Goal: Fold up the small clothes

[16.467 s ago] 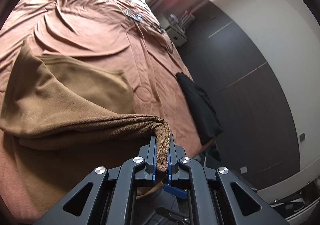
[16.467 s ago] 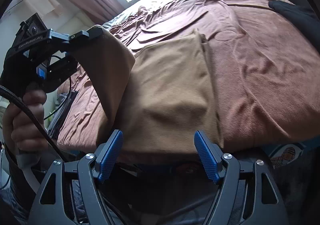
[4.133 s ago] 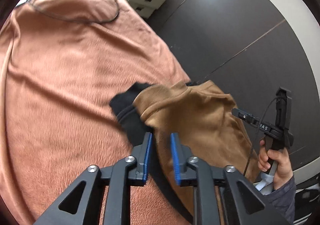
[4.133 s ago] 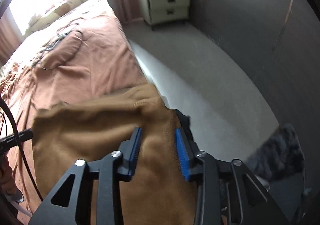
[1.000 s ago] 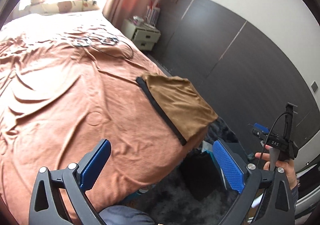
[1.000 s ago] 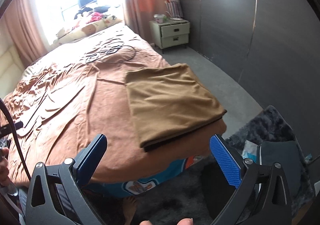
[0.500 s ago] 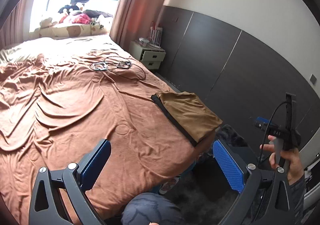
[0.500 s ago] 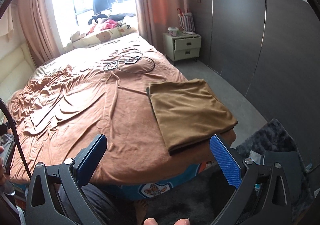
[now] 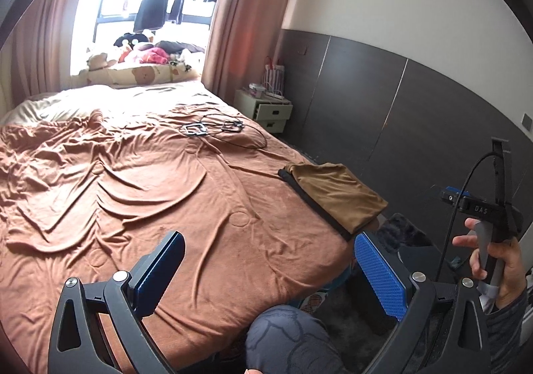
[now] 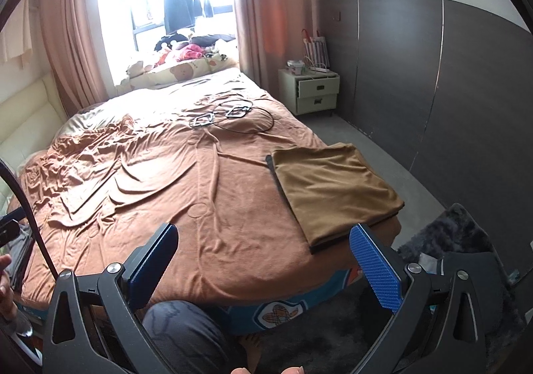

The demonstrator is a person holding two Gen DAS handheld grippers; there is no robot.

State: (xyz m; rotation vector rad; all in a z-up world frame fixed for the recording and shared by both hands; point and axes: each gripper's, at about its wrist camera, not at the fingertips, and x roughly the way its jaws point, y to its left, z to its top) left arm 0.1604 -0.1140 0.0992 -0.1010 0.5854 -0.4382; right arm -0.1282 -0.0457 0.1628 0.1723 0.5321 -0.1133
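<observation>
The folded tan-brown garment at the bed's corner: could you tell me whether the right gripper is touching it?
Apart. In the right wrist view the right gripper hangs open, the brown bedspread showing between its fingers, while the folded tan-brown garment lies flat beyond.

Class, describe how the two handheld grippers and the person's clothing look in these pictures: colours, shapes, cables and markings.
Each gripper, left gripper and right gripper, has black triangular-cutout finger arms with silver bolts and blue ribbed pads. Seen from the left wrist view, the right gripper's black body reads "DAS", with a black cable and grey handle. The person wears a dark grey sleeve.
</observation>
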